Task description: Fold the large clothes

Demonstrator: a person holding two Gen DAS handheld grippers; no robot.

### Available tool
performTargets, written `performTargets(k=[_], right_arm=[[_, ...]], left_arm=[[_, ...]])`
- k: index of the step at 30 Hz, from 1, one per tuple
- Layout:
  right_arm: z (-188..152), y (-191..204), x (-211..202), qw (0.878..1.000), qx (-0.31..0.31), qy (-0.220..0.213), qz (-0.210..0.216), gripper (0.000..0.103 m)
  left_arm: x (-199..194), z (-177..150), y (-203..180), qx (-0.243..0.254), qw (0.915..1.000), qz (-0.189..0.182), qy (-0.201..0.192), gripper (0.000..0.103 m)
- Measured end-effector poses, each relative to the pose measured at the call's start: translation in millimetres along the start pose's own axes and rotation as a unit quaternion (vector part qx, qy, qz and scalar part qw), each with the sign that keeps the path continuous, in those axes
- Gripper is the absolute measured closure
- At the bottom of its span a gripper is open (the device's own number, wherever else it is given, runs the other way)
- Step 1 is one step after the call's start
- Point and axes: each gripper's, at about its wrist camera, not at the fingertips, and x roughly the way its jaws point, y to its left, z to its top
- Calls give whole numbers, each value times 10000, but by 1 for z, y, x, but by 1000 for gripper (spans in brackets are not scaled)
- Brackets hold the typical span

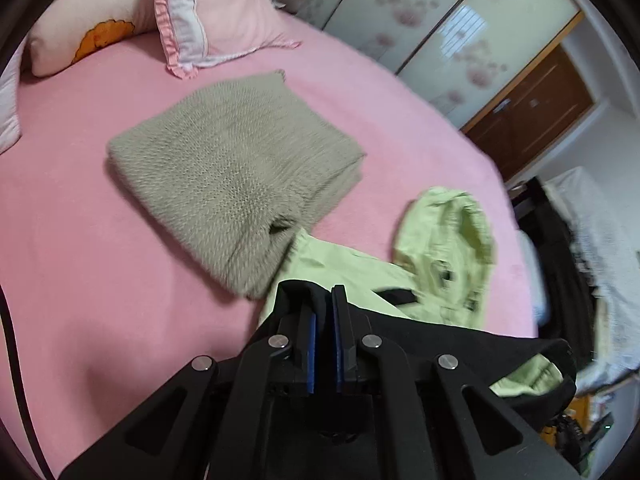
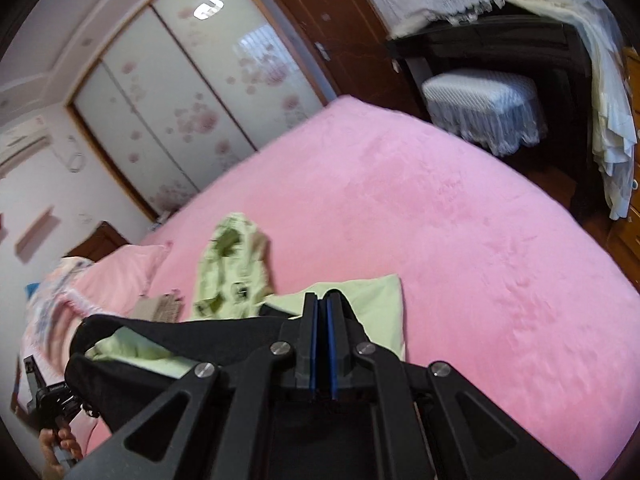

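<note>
Black-and-lime jacket (image 1: pixel 352 264) lies partly spread on the pink bed (image 1: pixel 100 240), hood (image 1: pixel 444 236) crumpled, black hem pinched in the closed jaws of left gripper (image 1: pixel 324 300) and right gripper (image 2: pixel 321 300); folded grey knit sweater (image 1: pixel 232 168) touches it.

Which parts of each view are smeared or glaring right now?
Left wrist: light green hooded jacket and the room's right edge smeared, folded grey knit sweater softly blurred. Right wrist: frilled pink pillow smeared at left; lamp glare on the floral wardrobe doors.
</note>
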Motion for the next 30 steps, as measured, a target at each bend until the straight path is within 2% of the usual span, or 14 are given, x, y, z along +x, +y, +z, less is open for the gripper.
performTargets(k=[1, 3, 5, 6, 8, 10, 14, 15, 17, 21, 23, 25, 28, 30], right_arm=[[1, -2, 17, 9999, 33, 116, -117, 99], [0, -9, 53, 9983, 128, 435, -372, 96], [-3, -15, 82, 9943, 246, 858, -583, 90], [-3, -15, 92, 9923, 255, 1025, -652, 83], [-4, -12, 94, 9933, 162, 1018, -529, 69], [-3, -6, 85, 9955, -103, 903, -279, 50], [1, -2, 70, 9937, -749, 824, -96, 48], [2, -2, 70, 9923, -915, 823, -139, 48], [-1, 0, 70, 9874, -1315, 831, -271, 48], [-12, 4, 76, 9702, -2128, 1033, -534, 48], [-22, 9, 76, 9573, -2597, 1096, -639, 48], [-31, 12, 74, 9450, -2982, 1125, -731, 48], [-41, 11, 70, 9320, -3337, 1209, -732, 48], [-47, 9, 72, 9238, -3511, 1301, -799, 48]], left_arm=[[12, 1, 0, -6, 9999, 64, 77, 97], [49, 6, -2, 92, 9990, 303, 317, 89], [69, 8, -1, 195, 9980, 429, 421, 69], [76, 9, 0, 218, 9977, 455, 452, 65], [78, 11, 1, 242, 9986, 194, 427, 48], [71, 14, -1, 376, 9986, -176, 325, 43], [49, 16, -14, 1373, 9892, -508, 68, 39], [43, 13, -18, 1836, 9816, -518, 11, 38], [39, 9, -22, 2376, 9704, -433, -5, 37], [36, -6, -23, 3497, 9367, -84, 121, 37], [36, -15, -21, 3950, 9184, 67, 208, 37], [38, -22, -19, 4222, 9059, 139, 296, 37], [39, -36, -19, 4664, 8835, 159, 407, 37], [42, -48, -20, 5009, 8643, 258, 386, 37]])
